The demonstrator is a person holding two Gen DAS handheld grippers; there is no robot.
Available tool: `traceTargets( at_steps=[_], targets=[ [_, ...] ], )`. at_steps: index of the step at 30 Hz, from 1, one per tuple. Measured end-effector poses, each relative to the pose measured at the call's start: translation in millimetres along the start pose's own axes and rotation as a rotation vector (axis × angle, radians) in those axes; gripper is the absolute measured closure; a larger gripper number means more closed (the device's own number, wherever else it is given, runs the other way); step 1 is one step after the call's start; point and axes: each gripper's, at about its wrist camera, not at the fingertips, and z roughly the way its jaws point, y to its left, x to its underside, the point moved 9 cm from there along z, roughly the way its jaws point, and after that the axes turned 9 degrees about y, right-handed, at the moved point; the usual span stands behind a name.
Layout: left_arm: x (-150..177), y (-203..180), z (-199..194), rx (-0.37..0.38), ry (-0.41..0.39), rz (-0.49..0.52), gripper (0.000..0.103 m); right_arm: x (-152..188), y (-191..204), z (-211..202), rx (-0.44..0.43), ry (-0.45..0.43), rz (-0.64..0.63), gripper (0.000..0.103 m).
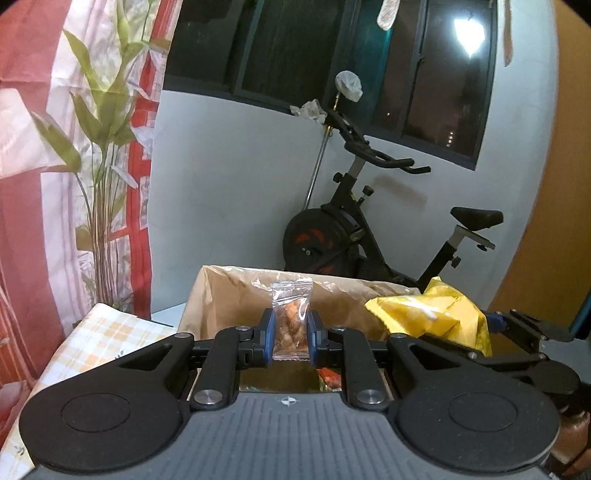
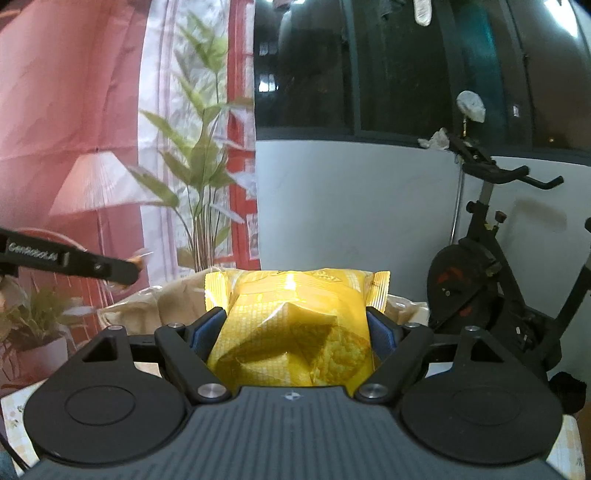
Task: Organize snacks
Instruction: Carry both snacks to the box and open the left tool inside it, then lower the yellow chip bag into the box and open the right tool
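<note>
Left gripper (image 1: 290,334) clamped on small clear snack packet (image 1: 290,320), upright, long axis vertical, orange-brown pieces inside, held above cardboard box (image 1: 218,299). Right gripper (image 2: 295,328) clamped wide across puffy yellow snack bag (image 2: 295,325), lying crosswise, crimped ends sideways.

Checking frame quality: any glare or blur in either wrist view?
Left wrist: lamp reflection blown out in the window, yellow bag smeared. Right wrist: glare stripe on the yellow bag, left gripper and plant blurred. Fisheye bending in both.
</note>
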Motion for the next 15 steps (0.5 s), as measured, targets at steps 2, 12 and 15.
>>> traceTargets(
  at_steps=[2, 12, 15],
  targets=[
    [-4, 3, 10, 0.007, 0.011, -0.008, 0.084, -3, -1, 11, 0.001, 0.021, -0.011, 0.021],
    [-13, 19, 12, -0.024, 0.005, -0.039, 0.035, -1, -7, 50, -0.018, 0.133, 0.032, 0.010],
    [-14, 23, 3, -0.030, -0.015, -0.054, 0.025, 2, -6, 51, -0.020, 0.144, 0.043, 0.009]
  ],
)
